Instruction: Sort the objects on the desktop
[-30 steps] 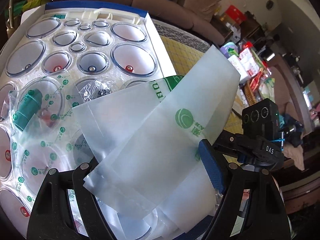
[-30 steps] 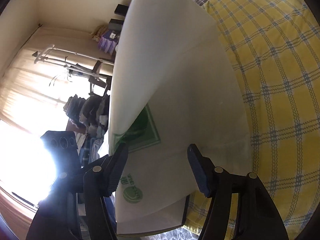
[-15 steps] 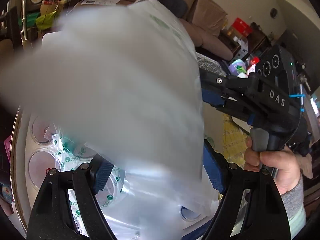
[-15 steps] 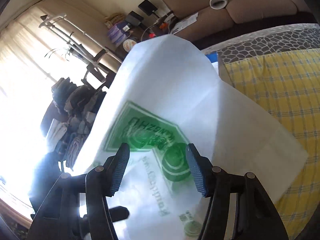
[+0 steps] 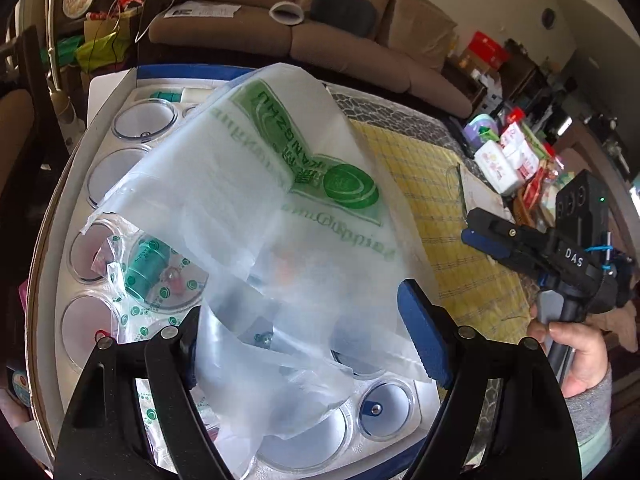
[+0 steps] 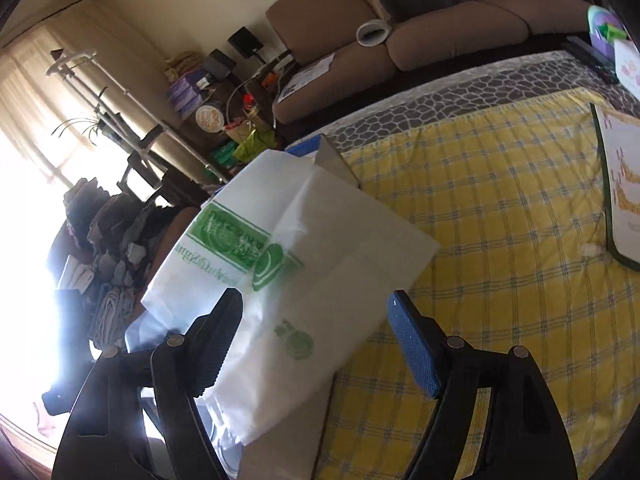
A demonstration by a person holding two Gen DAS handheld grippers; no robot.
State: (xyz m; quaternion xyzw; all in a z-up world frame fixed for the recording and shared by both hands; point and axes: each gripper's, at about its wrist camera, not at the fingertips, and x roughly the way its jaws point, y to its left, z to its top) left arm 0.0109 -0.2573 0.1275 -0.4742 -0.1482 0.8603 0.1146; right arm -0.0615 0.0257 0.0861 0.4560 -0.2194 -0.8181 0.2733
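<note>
Between the left tool (image 5: pixel 308 340) fingers: a translucent plastic bag (image 5: pixel 280 208) with green print, draped over the white cup tray (image 5: pixel 100 92). Left tool fingers spread wide, bag sits loosely in the gap, nothing clamped. Under the bag, left of the left tool's centreline, a teal pump (image 5: pixel 146 262) in a printed pouch lies on the tray's round wells. Clear cup (image 5: pixel 386 410) just inside the left tool's right finger.

Right tool (image 6: pixel 316 344) also spread, aimed across the bag; bag edge lies between and ahead of its fingers, left finger looks to be touching it, but glare makes that hard to confirm. Right of that tool: yellow plaid cloth (image 6: pixel 500 240) on the table. Seen from the left tool, the right tool sits well off to the right, held by a hand (image 5: pixel 576 352).
</note>
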